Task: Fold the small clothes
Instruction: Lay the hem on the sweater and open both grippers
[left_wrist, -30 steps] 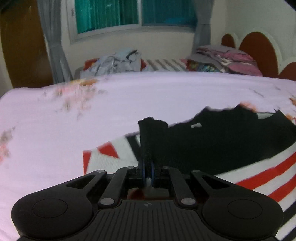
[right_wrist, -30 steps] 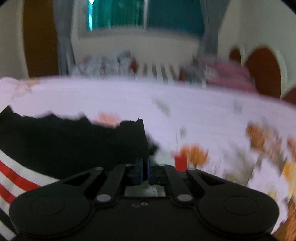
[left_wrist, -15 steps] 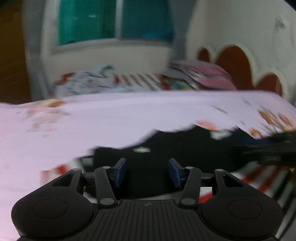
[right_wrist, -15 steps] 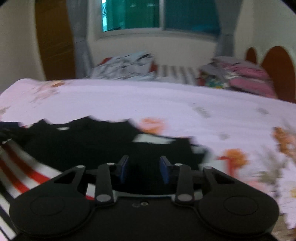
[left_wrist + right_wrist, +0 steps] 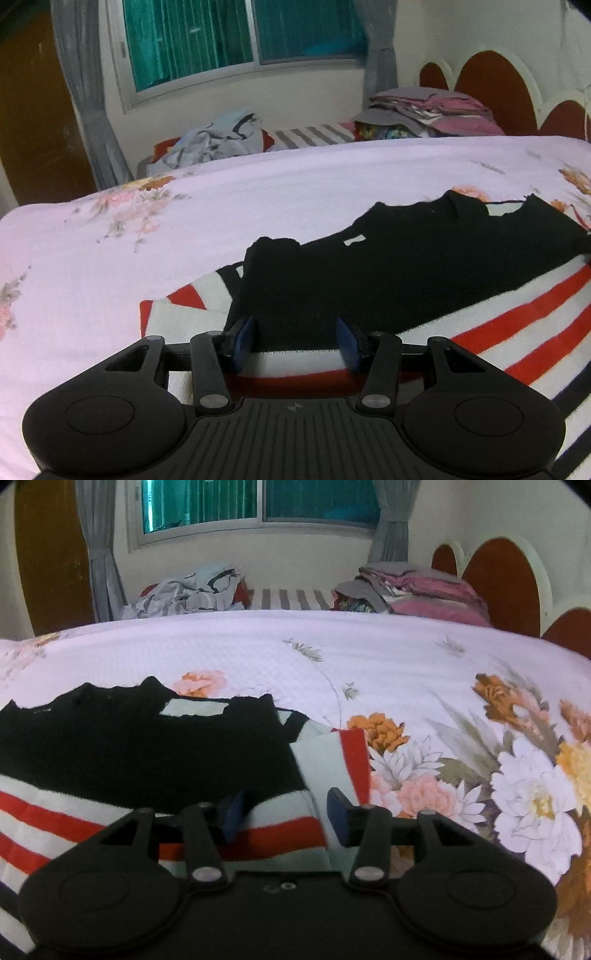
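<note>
A striped sweater [image 5: 498, 325] lies flat on the floral bed [image 5: 184, 236], its black top part folded down over the red and white stripes; left tool [image 5: 295, 341] and right tool [image 5: 286, 816] have just spread, pinching nothing; further folds likely remain.

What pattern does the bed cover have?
Pale pink bed cover printed with flowers, clearest in the right wrist view.

No readable text, brand, number or label is found in either view. Only a small round emblem [image 5: 294, 407] is seen at lower centre of the left wrist view, moulded into the black ribbed gripper housing [image 5: 295, 439]; no letters can be made out.
</note>
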